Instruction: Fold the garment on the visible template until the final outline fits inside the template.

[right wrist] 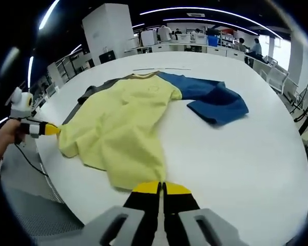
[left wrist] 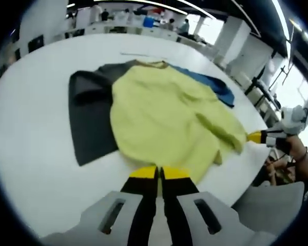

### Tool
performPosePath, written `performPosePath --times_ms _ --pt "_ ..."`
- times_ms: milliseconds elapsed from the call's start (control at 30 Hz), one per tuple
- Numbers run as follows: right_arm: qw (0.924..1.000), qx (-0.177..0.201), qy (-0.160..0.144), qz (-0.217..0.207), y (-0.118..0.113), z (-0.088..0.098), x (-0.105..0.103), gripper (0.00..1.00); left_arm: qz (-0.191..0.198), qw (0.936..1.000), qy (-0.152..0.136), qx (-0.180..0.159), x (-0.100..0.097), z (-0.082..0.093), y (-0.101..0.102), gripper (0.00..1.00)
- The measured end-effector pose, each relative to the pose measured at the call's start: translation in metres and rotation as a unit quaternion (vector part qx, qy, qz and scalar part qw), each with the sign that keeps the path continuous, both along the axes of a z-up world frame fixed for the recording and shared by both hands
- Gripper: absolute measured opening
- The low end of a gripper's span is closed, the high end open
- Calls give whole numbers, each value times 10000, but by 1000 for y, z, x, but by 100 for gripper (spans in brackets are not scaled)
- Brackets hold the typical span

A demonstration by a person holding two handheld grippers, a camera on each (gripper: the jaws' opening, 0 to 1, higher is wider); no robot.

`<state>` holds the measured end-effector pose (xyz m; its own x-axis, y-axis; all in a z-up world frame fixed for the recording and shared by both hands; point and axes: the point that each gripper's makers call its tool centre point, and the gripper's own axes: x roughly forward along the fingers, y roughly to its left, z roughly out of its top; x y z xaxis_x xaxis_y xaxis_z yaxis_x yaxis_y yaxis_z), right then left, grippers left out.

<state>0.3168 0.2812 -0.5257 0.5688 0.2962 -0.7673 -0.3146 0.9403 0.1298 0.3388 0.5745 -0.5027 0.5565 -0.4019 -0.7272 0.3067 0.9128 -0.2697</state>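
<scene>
Left gripper view: my left gripper sits at the near hem of the yellow shirt. Its fingers are pressed together on the edge of the cloth, so I judge they are pinching the hem. The shirt lies spread on the white table, covering most of a dark grey sheet that I take to be the template. A blue sleeve pokes out on the far side. At the right of this view the other gripper holds the shirt's corner at the table's rim.

Right gripper view: my right gripper has its fingers closed at the shirt's near edge, again apparently nipping the fabric. The shirt runs away from me toward the collar, the blue sleeve lies folded to the right, and the grey sheet shows along the left edge. The left gripper appears at far left, its yellow tip on a corner of the cloth.

Handling judgement: the shirt is light, limp and creased; it will sag and drag. Take hold at hem corners and lift both together to keep the fold straight.
</scene>
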Motion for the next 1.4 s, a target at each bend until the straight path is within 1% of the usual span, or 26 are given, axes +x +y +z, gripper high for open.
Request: performPosePath --times_ms 67,133,200,400,467,600,667,767,867,967,1000,1067,1133,1300,1400 --pt "10000 0 -1 -1 0 0 0 0 -56 10000 -39 5 6 2 -3 0" --pt "10000 -1 1 -21 -1 -1 -1 0 -79 9999 -68 -63 13 4 -7 0" --pt "10000 -20 11 -42 -3 -2 -2 0 -157 9997 -174 -78 22 7 -12 0" --pt "9999 -39 50 -104 -7 -5 -3 0 -296 9992 -245 60 40 -4 -24 0" --pt "9999 -41 53 -112 -7 -6 -3 0 -386 9988 -277 126 43 -9 -29 0" --pt "9999 -48 65 -123 -7 -6 -3 0 -401 9986 -291 193 47 -21 -33 0" --pt "9999 -54 76 -128 -7 -6 -3 0 -416 9983 -334 212 48 -24 -34 0" --pt "9998 -56 84 -144 -8 -7 -3 0 -505 9974 -386 354 48 -31 -35 0" --pt "9998 -57 89 -154 -8 -7 -3 0 -641 9953 -494 524 49 -34 -34 1" --pt "9998 -50 96 -161 -8 -8 -3 0 -725 9941 -598 548 49 -31 -33 2" --pt "9998 -48 99 -161 -8 -8 -3 0 -756 9934 -661 560 50 -28 -33 5" --pt "9998 -42 102 -165 -8 -8 -3 0 -794 9924 -736 582 50 -23 -32 14" --pt "9998 -33 110 -177 -8 -8 -3 0 -906 9909 -799 600 49 -17 -31 17" --pt "9998 -20 111 -180 -8 -9 -3 0 -1114 9884 -865 564 41 -5 -23 18" --pt "9998 -19 113 -181 -8 -9 -3 0 -1215 9874 -858 542 34 -1 -19 17"
